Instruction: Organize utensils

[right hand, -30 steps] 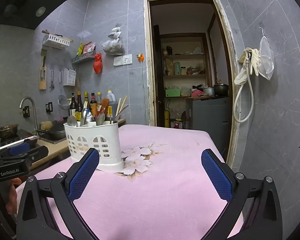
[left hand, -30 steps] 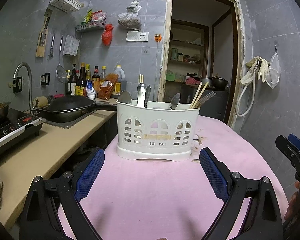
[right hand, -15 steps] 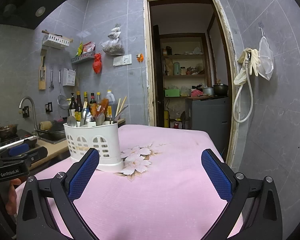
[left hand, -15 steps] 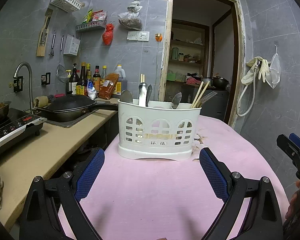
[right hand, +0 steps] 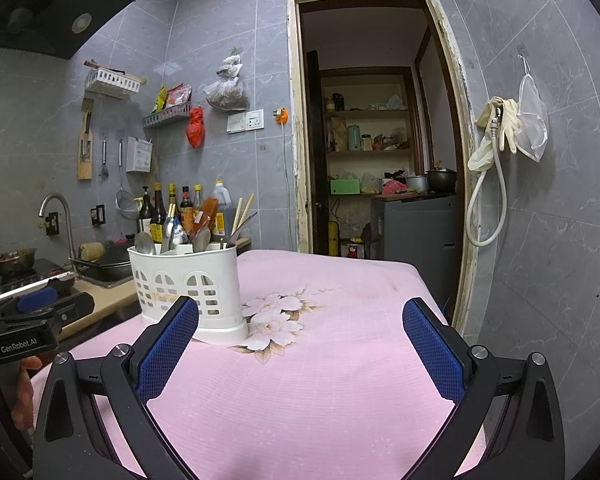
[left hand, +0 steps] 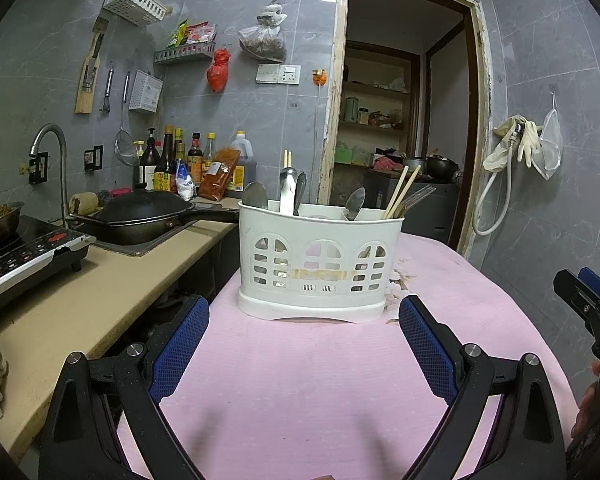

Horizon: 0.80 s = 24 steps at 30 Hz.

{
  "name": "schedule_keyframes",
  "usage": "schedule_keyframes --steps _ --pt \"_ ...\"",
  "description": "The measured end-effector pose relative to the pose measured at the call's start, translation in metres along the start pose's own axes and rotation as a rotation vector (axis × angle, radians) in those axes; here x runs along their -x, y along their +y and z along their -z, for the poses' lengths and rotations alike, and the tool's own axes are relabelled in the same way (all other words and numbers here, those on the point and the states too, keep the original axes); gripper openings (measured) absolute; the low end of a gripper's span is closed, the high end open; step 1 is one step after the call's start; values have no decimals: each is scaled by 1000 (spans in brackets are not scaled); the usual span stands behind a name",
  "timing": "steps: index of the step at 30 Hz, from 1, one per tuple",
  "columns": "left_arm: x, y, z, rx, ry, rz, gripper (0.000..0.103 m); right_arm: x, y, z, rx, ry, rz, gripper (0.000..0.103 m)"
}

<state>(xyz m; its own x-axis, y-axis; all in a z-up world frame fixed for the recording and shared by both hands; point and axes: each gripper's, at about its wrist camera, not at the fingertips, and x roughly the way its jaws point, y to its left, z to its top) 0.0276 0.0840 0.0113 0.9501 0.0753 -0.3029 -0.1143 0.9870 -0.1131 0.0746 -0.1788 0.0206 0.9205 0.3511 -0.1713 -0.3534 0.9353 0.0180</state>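
Note:
A white plastic utensil caddy [left hand: 318, 268] stands on the pink tablecloth [left hand: 300, 380], holding spoons [left hand: 255, 195], a knife, a fork and wooden chopsticks [left hand: 402, 192]. My left gripper [left hand: 304, 332] hovers just in front of it, open, nothing between its blue pads. In the right wrist view the caddy [right hand: 192, 284] sits left of centre; my right gripper [right hand: 300, 340] is open and empty over the cloth, to the caddy's right. The right gripper [left hand: 588, 300] shows at the edge of the left view.
A beige counter [left hand: 80, 304] runs along the left with an induction cooker [left hand: 24, 256], a black wok [left hand: 148, 216], a faucet and sauce bottles [left hand: 180, 160]. A doorway [right hand: 376, 152] opens behind the table. The grey wall [right hand: 540, 240] bounds the right side.
The left wrist view has drifted very slightly; the caddy sits a touch higher and further right. Both grippers stay open and empty.

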Motion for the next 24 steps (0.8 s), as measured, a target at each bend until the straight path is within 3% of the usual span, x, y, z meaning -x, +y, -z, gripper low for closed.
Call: schedule_keyframes --steps 24 --pt "3 2 1 16 4 8 93 0 0 0 0 -1 0 103"
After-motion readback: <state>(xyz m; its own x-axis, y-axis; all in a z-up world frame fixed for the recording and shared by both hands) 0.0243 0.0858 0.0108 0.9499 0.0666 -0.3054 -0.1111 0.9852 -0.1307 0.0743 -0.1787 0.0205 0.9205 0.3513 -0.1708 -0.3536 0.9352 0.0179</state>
